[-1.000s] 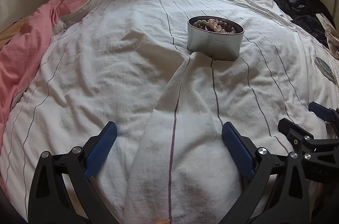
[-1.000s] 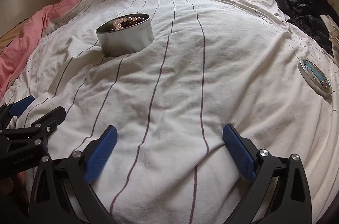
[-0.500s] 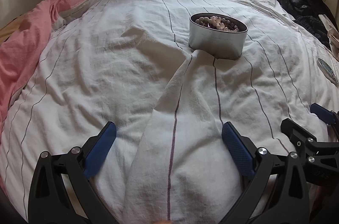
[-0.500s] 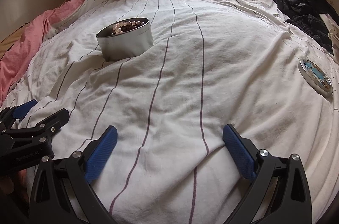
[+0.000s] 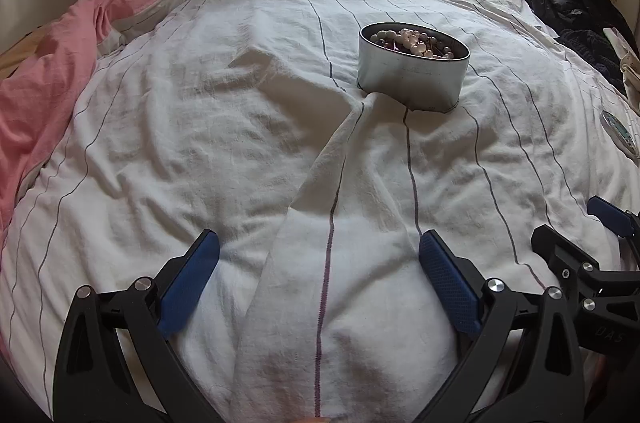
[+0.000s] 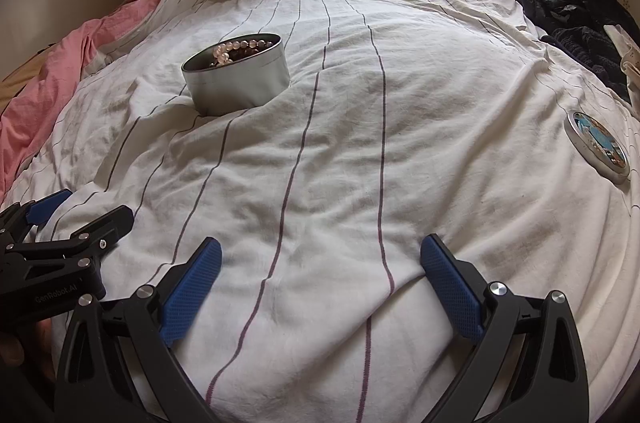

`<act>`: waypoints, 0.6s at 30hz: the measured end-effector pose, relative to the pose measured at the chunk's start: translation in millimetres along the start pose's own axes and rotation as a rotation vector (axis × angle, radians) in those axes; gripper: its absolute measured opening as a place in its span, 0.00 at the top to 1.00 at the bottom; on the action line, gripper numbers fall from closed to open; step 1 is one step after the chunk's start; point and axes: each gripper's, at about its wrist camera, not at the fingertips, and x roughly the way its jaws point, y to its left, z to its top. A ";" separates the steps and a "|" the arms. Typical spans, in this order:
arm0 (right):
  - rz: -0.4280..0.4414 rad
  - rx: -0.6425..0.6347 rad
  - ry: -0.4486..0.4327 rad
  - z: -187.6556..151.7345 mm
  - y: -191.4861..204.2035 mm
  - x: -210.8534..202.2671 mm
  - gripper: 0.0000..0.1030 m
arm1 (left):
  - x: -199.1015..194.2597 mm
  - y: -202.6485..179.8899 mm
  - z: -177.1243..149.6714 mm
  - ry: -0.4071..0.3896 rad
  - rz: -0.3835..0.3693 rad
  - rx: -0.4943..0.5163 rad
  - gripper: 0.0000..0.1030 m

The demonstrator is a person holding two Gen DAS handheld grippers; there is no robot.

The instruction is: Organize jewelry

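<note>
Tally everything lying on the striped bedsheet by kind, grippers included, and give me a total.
Round silver metal tin holding beaded jewelry: 1
Flat round lid with a blue picture, lying apart at the right: 1
Black grippers with blue-padded fingers, both open and empty: 2 (left gripper, right gripper)
Heap of dark clothing at the far right edge: 1
Total: 5

Bare sheet (image 6: 340,151) between tin (image 6: 238,79) and lid (image 6: 598,147)
</note>
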 end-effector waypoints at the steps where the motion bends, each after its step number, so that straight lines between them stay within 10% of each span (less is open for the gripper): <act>1: 0.000 0.000 0.000 -0.1 -0.1 0.0 0.07 | 0.3 -0.1 0.1 0.001 0.000 0.000 0.07; 18: -0.009 0.007 -0.004 0.5 -0.7 1.8 0.07 | -0.8 -1.5 -3.9 -0.013 -0.001 0.010 0.07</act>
